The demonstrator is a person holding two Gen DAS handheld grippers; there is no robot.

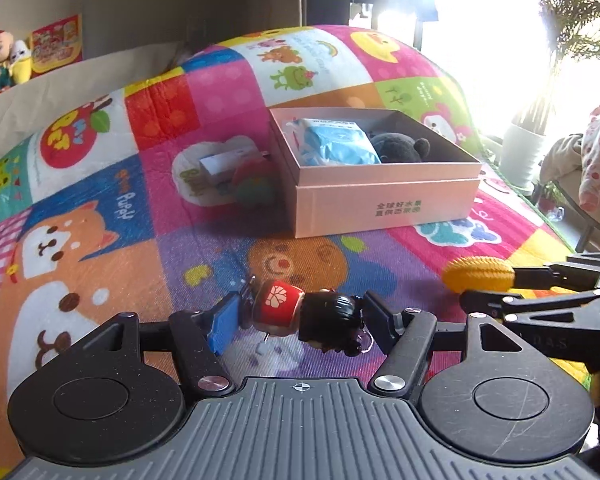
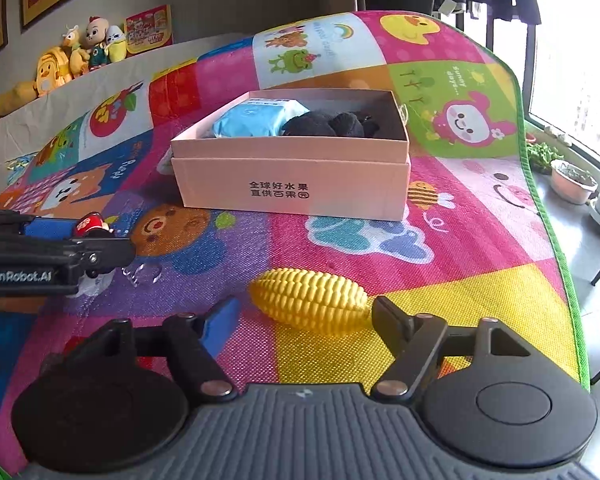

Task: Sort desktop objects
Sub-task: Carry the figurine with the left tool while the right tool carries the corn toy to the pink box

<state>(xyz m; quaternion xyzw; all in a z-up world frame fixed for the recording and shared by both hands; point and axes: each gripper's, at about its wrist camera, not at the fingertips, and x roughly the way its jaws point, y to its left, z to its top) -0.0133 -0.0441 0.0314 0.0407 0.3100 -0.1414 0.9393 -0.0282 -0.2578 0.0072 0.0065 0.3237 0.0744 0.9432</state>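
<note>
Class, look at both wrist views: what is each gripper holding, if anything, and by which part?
The left gripper clamps the small doll keychain end to end, base and black-haired head. The right gripper brackets the yellow toy corn; a firm grip cannot be told.

A patchwork play mat (image 2: 480, 280) printed with cartoon animals is spread over the surface. A yellow toy corn cob (image 2: 308, 300) is seen lying on it between the fingers of the right gripper (image 2: 300, 320); the black finger (image 2: 392, 316) is touching its end, while the blue-padded finger is set slightly apart from it. An open pink box (image 2: 292, 184) is placed farther back, with a blue packet (image 2: 252, 120) and a dark plush toy (image 2: 332, 124) inside. At the left edge, the left gripper (image 2: 80, 236) is shown closed on a small red-and-black figurine (image 2: 90, 224). Plush toys (image 2: 84, 52) are lined along the rear ledge.
</note>
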